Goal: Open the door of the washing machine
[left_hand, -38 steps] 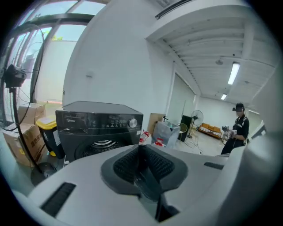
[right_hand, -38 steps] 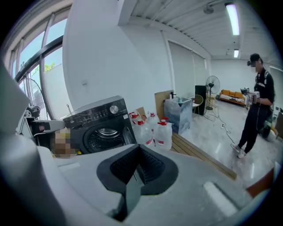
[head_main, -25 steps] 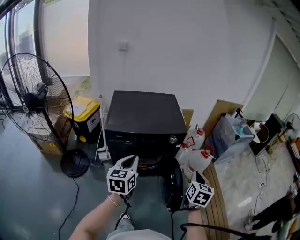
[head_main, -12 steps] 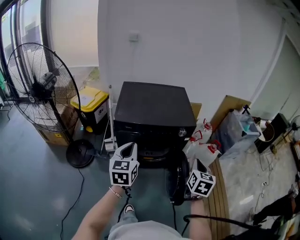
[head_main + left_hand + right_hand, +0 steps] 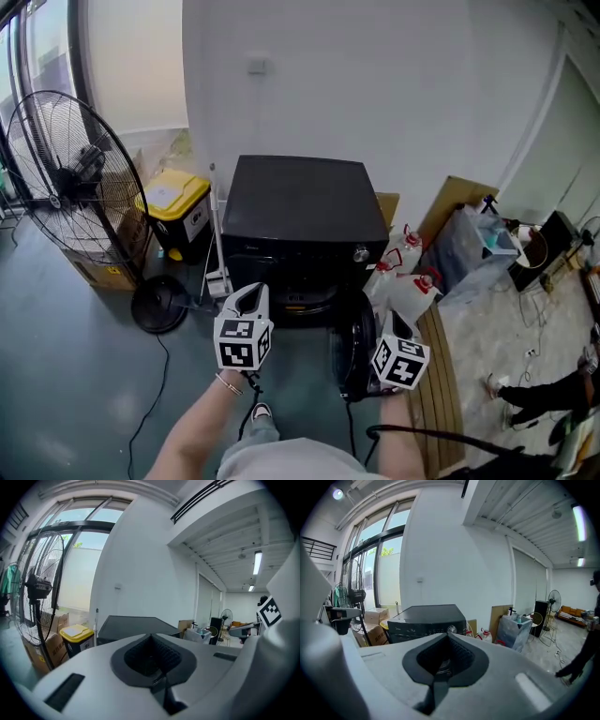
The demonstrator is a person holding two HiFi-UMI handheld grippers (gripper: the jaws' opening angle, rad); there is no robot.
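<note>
Both tools held low before a black washing machine whose door hangs open

The washing machine point(image 5: 300, 211) stands against the white wall, its round door point(image 5: 349, 361) swung out to the right of the drum opening. The left tool point(image 5: 249, 298), jaws pressed together on nothing, points at the machine's front. The right tool point(image 5: 394, 326), jaws likewise together and empty, sits just beside the door's outer edge. A floor fan point(image 5: 66, 178) and a yellow-lidded bin point(image 5: 173, 211) stand left of the machine, white jugs point(image 5: 403, 281) to its right
</note>
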